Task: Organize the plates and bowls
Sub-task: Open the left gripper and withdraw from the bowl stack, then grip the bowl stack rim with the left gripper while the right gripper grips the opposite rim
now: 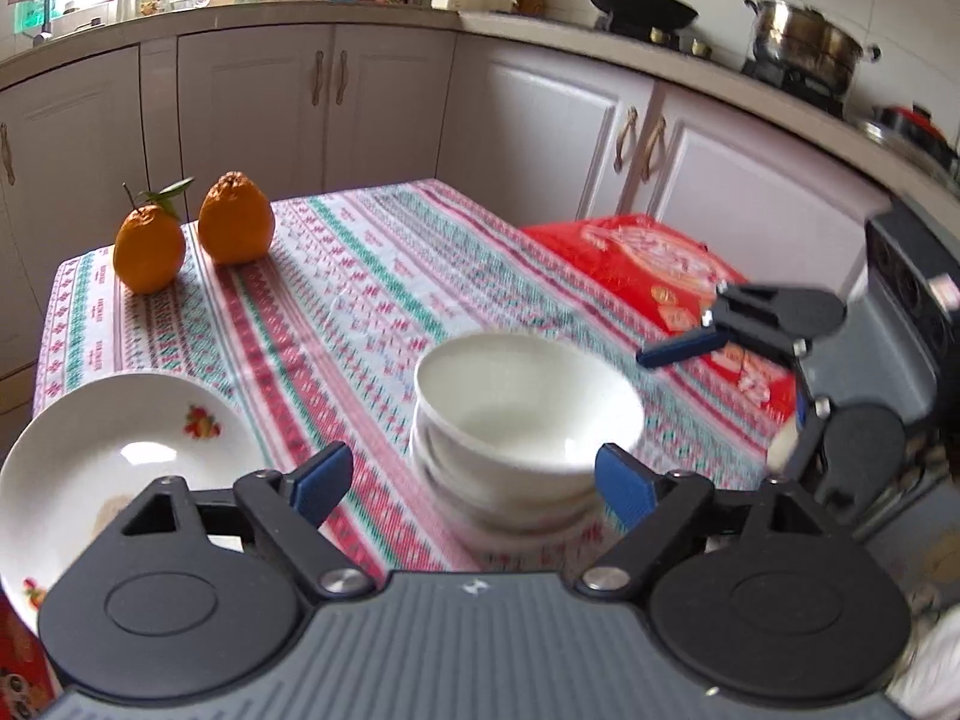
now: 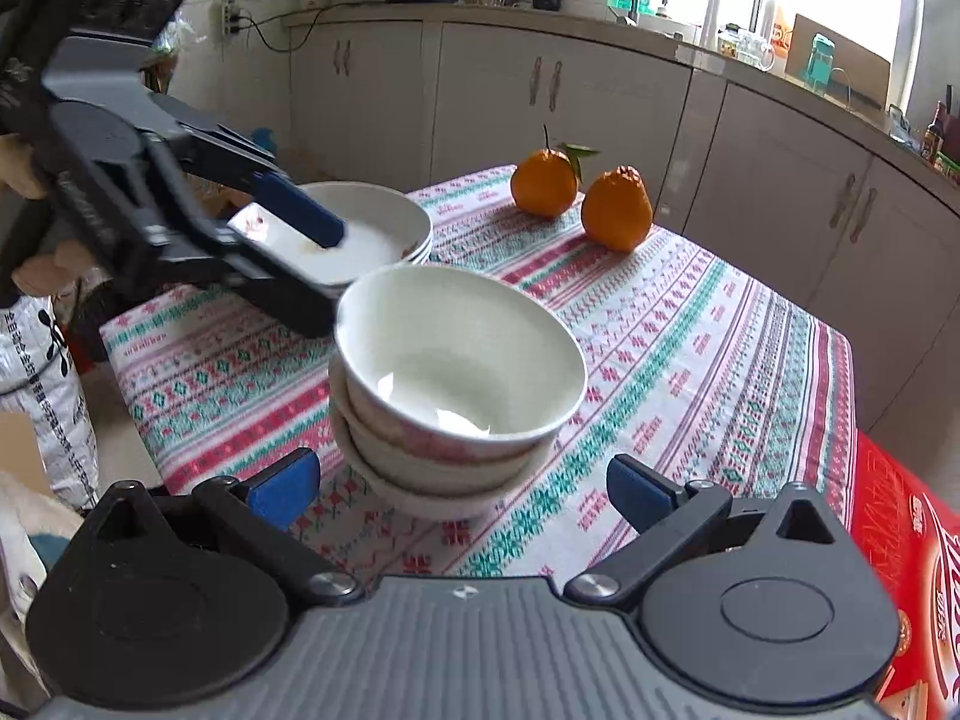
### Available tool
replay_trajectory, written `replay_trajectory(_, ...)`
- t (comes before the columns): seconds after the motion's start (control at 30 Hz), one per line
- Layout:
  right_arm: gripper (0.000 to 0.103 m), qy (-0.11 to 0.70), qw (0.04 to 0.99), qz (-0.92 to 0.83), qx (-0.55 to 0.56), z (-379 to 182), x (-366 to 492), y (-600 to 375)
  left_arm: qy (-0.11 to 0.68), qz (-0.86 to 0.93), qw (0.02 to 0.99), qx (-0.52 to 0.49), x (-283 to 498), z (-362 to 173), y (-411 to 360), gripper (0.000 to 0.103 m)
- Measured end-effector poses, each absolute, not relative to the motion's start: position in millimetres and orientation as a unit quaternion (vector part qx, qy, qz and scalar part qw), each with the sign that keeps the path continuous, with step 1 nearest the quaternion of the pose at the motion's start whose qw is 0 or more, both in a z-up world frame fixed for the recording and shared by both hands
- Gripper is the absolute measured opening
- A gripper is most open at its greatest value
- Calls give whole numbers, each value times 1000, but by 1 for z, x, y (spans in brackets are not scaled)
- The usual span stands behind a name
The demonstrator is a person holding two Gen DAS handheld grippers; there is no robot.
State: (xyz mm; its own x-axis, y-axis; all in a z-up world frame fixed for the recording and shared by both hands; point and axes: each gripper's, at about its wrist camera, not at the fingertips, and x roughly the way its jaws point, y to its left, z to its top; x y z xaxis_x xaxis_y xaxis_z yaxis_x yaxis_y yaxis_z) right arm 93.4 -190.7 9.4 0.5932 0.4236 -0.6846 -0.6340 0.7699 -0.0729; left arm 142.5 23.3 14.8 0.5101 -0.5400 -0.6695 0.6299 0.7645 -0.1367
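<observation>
A stack of white bowls (image 1: 528, 414) (image 2: 456, 378) stands on the patterned tablecloth (image 1: 372, 276), the lower ones with a faint red pattern. My left gripper (image 1: 474, 480) is open just in front of the stack, nothing pressed between its blue pads. My right gripper (image 2: 462, 489) is open wide on the other side, its pads (image 2: 282, 489) clear of the bowls. Stacked white plates (image 1: 120, 456) (image 2: 384, 222) with a fruit motif lie beside the bowls. In the right wrist view, the left gripper (image 2: 312, 258) overlaps these plates. The right gripper (image 1: 732, 402) shows at the left wrist view's right edge.
Two oranges (image 1: 150, 246) (image 1: 236, 219) sit at the table's far corner. A red box (image 1: 660, 276) (image 2: 900, 540) lies off the table's side. Kitchen cabinets and a cluttered counter (image 1: 384, 6) surround the table. A person's hand (image 2: 24, 180) holds the left gripper.
</observation>
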Motion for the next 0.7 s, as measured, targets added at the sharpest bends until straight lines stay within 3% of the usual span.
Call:
replay_trajectory(0.33, 103, 357, 865, 303, -183, -11, 100, -188, 408, -359, 829, 132, 143, -28, 13, 87)
replay_trajectory(0.7, 103, 365, 831, 344, -241, -25, 128, -176, 399, -411, 793, 209, 163, -52, -10, 87)
